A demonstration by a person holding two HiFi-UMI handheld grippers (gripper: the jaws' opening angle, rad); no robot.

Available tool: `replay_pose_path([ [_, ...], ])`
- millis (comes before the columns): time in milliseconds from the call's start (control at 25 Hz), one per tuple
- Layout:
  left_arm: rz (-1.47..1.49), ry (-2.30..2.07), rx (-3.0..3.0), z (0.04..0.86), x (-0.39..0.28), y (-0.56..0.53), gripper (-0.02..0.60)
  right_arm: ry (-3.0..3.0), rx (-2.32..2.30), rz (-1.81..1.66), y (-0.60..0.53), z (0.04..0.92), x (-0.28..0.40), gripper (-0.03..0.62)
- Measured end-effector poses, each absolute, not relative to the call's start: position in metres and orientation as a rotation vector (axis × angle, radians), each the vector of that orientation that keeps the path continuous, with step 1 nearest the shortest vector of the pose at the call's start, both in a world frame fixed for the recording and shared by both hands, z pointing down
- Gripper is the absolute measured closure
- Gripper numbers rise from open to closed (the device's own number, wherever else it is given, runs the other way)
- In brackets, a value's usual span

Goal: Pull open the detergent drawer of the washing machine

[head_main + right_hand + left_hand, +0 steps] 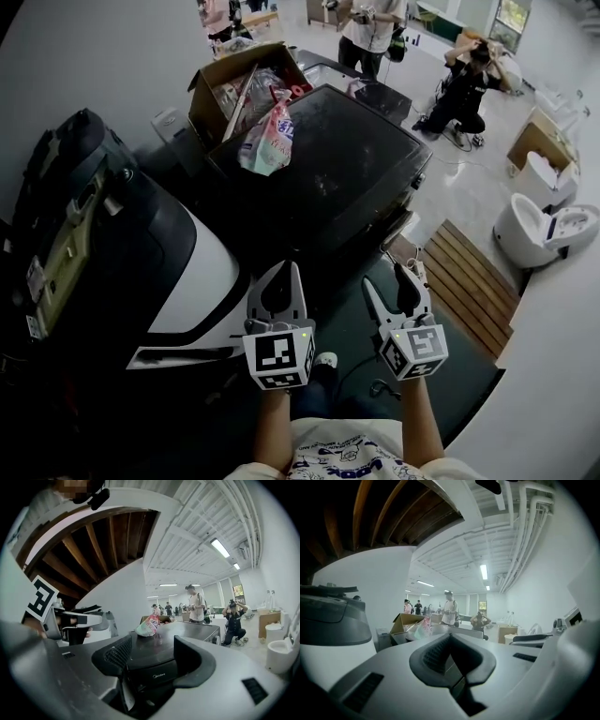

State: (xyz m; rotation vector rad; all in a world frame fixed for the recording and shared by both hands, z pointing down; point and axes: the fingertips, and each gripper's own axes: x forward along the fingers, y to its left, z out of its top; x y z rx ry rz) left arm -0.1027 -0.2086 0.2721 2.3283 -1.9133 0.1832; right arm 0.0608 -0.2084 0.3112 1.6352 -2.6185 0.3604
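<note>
While both grippers hung low in front of the person's body, the black, flat-topped washing machine (347,169) stood ahead of them, well apart from both. The left gripper (280,272) had its jaws pressed together with nothing between them. The right gripper (386,277) had its jaws spread and was empty.

A crumpled pink-and-white plastic bag (267,141) lay on the far left part of the machine's top. An open brown cardboard box (234,80) full of packets stood just behind that corner. A large, rounded black-and-white appliance (150,253) stood close on the left of the left gripper. To the right lay a slatted wooden platform (469,281) and, further out, white ceramic toilets (544,225). Two people were beyond the machine — one standing person (370,33) and one crouching person (469,89).

Only the right gripper view showed the machine's dark upper front strip (159,674) with a small brand mark. It was framed between the spread jaws but not touched. The edges of the detergent drawer could not be made out on it, nor in any other view. The left gripper view showed only the top edge of the machine behind the closed ribbed pads (433,656) — its front was hidden there.
</note>
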Motion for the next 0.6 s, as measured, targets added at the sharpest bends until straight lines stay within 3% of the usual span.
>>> replay_pose_path([
  [600,0.272,-1.789,2.363,0.328,-0.109,-0.273,0.568,-2.742,1.618,0.849,-0.262,0.376,0.03,0.309],
])
